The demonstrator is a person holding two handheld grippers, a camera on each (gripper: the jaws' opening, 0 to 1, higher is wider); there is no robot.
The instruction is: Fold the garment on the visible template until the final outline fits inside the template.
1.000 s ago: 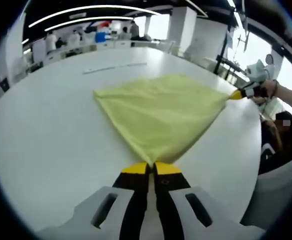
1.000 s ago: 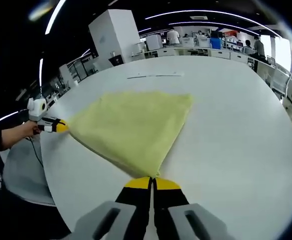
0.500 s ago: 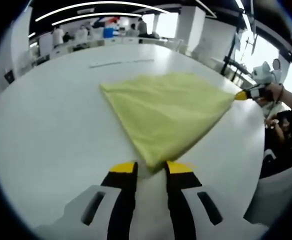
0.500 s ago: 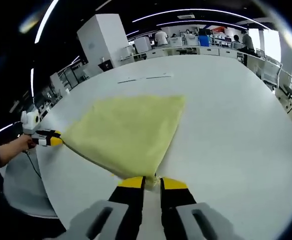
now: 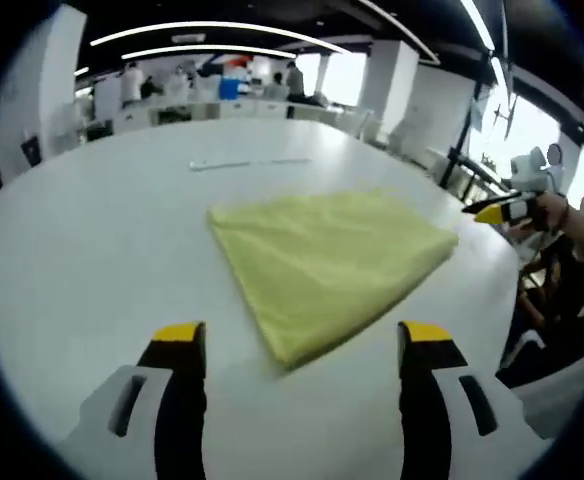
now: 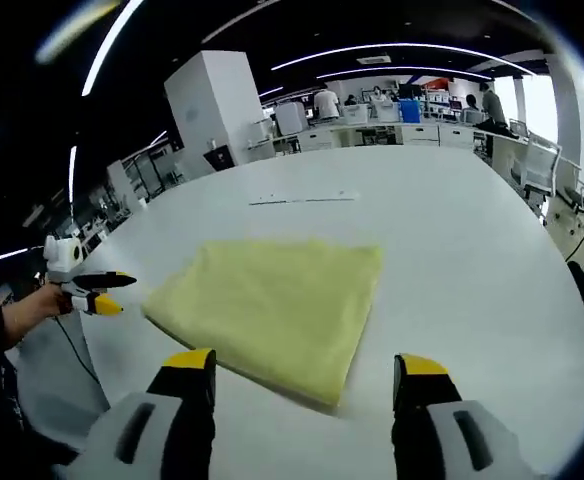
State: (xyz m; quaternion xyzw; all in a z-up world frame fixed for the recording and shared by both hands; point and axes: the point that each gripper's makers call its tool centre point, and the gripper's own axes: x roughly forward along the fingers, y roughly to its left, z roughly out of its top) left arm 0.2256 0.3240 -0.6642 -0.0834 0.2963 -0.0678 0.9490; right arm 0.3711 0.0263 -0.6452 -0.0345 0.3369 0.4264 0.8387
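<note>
A broad white tabletop (image 5: pixel 82 250) is stretching across both views, smooth and matte, with a rounded edge curving away at the sides. A yellow garment (image 5: pixel 322 262) is lying flat on it, folded into a roughly four-sided shape with several layers showing along its near edge. In the right gripper view the same yellow garment (image 6: pixel 272 305) is resting near the middle of the tabletop (image 6: pixel 472 260), its corners all touching the surface. Beyond the garment, well apart from it, a thin pale strip (image 5: pixel 247 163) is lying straight across the surface; in the right gripper view this strip (image 6: pixel 302 199) is sitting toward the far edge.
</note>
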